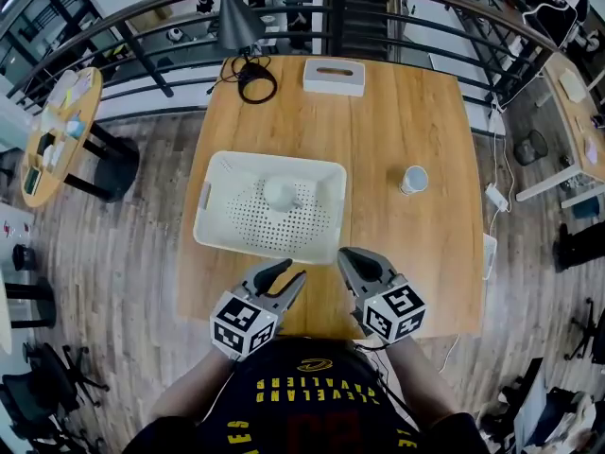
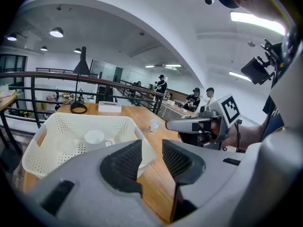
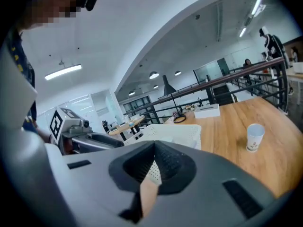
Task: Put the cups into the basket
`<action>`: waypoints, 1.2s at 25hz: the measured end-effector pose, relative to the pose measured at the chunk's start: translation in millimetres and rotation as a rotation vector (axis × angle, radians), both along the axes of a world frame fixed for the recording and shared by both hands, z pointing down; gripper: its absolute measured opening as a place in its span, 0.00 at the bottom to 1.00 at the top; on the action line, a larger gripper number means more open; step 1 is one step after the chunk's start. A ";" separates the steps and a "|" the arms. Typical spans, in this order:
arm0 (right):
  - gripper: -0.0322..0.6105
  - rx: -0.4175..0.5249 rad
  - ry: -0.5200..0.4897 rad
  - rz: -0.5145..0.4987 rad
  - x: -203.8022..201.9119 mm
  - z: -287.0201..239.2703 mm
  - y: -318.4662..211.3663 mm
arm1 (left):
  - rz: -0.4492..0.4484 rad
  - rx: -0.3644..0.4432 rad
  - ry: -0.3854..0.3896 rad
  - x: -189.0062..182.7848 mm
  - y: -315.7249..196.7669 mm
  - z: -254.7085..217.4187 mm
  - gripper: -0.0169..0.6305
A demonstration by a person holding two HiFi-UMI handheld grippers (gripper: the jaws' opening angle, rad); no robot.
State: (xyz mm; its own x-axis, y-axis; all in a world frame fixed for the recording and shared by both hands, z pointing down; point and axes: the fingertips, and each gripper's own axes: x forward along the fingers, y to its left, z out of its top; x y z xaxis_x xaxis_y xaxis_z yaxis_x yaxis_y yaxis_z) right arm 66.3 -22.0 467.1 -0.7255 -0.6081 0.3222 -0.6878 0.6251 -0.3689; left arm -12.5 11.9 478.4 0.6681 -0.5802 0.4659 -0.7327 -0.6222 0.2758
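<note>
- The basket (image 1: pixel 274 161) is our landmark: a white plastic tub with rounded corners, perforated floor and walls, and a slot handle on its left wall. It sits on the wooden table (image 1: pixel 406 112).
- One cup (image 1: pixel 280 194) is already inside the basket, near the middle of its floor. It is plain white, and we see its round top from above. In the left gripper view the same cup (image 2: pixel 94 137) shows a pale oval rim against the perforated floor.
- The left gripper (image 1: pixel 291 272) hovers just outside the basket's near wall, toward its right half. Its jaws are spread apart and pinch nothing. In its own view (image 2: pixel 151 145) only the basket's near corner (image 2: pixel 142 152) and bare table show through the gap.
- The right gripper (image 1: pixel 347 255) hangs beside the basket's near right corner, close to the left gripper. Its jaws are pressed together and empty, and in its own view (image 3: pixel 154 148) the dark pads meet.
- The second cup (image 1: pixel 413 179) stands upright on the table to the right of the basket, well apart from it. It is a white paper cup, open at the top, tapering downward, with a small faint print on its side (image 3: pixel 255 137).
- Beyond the basket's far wall a white box (image 1: pixel 334 76) lies on the table.
</note>
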 end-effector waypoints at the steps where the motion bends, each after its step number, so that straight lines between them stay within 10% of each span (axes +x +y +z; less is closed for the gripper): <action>1: 0.07 0.032 0.015 0.000 4.2 -1.5 2.1 | -0.006 0.006 -0.001 5.1 0.9 -1.6 0.25; 13: 0.07 0.124 0.016 -0.008 28.1 -9.1 41.5 | 0.049 0.057 -0.019 60.6 19.6 -6.2 0.23; 22: 0.07 0.030 0.003 0.109 28.9 6.0 55.4 | 0.182 0.114 0.043 78.0 22.7 -28.4 0.23; 30: 0.07 0.125 0.076 0.251 35.2 -18.0 56.3 | 0.254 0.129 0.096 67.7 33.0 -29.2 0.23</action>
